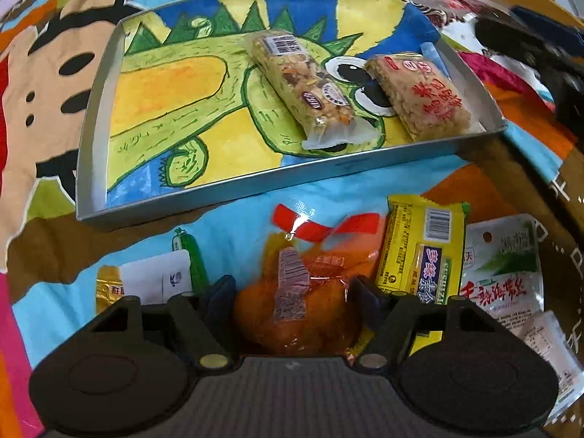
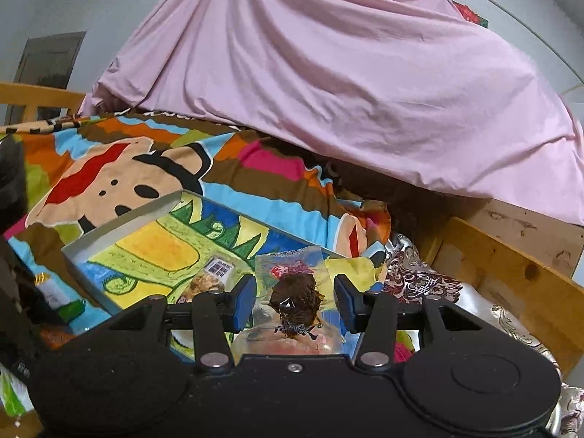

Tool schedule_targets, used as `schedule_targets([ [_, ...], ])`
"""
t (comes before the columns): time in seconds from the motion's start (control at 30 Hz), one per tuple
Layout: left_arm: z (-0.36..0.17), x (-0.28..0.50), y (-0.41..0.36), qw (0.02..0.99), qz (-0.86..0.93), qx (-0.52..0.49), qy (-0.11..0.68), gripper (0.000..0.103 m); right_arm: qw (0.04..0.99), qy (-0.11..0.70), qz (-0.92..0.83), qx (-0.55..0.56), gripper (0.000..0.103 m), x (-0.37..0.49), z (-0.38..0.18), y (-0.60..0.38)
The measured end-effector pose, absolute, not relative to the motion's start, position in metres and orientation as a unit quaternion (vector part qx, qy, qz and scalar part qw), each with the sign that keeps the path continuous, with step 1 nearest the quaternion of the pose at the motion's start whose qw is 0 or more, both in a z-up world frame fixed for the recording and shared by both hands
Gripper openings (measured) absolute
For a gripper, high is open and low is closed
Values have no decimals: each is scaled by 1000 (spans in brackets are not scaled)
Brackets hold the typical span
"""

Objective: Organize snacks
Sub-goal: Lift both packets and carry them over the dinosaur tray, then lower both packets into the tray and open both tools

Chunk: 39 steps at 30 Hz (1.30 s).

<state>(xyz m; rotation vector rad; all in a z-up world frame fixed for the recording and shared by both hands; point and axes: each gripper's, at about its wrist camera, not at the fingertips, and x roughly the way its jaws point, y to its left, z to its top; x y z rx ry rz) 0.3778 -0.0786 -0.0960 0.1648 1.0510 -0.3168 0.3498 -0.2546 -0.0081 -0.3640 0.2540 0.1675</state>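
A shallow silver tray [image 1: 91,146] with a dinosaur drawing lies on the patterned blanket. It holds a clear nut bar [image 1: 303,84] and a rice-crisp packet with red lettering [image 1: 419,98]. In front of the tray, my left gripper [image 1: 292,292] points down, open, its fingers on either side of an orange packet with a red top [image 1: 292,314] that lies on the blanket. My right gripper [image 2: 294,303] is shut on a clear packet of dark brown snack [image 2: 292,292], held in the air over the tray's near corner [image 2: 109,230].
More snacks lie on the blanket by the left gripper: a yellow packet [image 1: 419,255], a white and green packet [image 1: 503,273], a gold and white one [image 1: 146,281]. A pink sheet [image 2: 328,91] is heaped behind the tray. A wooden bed rail [image 2: 511,266] runs along the right.
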Motion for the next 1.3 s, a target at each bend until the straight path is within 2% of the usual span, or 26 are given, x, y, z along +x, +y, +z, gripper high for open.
schedule_targets([
  [0.3,-83,372,-80,859,-133,80,489,59,975,133,83,-158,49,363,-14,-260],
  [0.63,-38,386,-76,901,-106,48,418,57,980,140,81,-118,49,384,-16,-269],
  [0.7,-27,398,-78,910,-94,46,401,47,981,139,83,-110,49,391,-17,-268],
  [0.73,-23,405,-78,913,-91,41,396,45,981,138,83,-105,49,395,-18,-268],
  [1.3,-33,507,-77,924,-42,-12,379,46,974,191,109,-50,50,449,-51,-271],
])
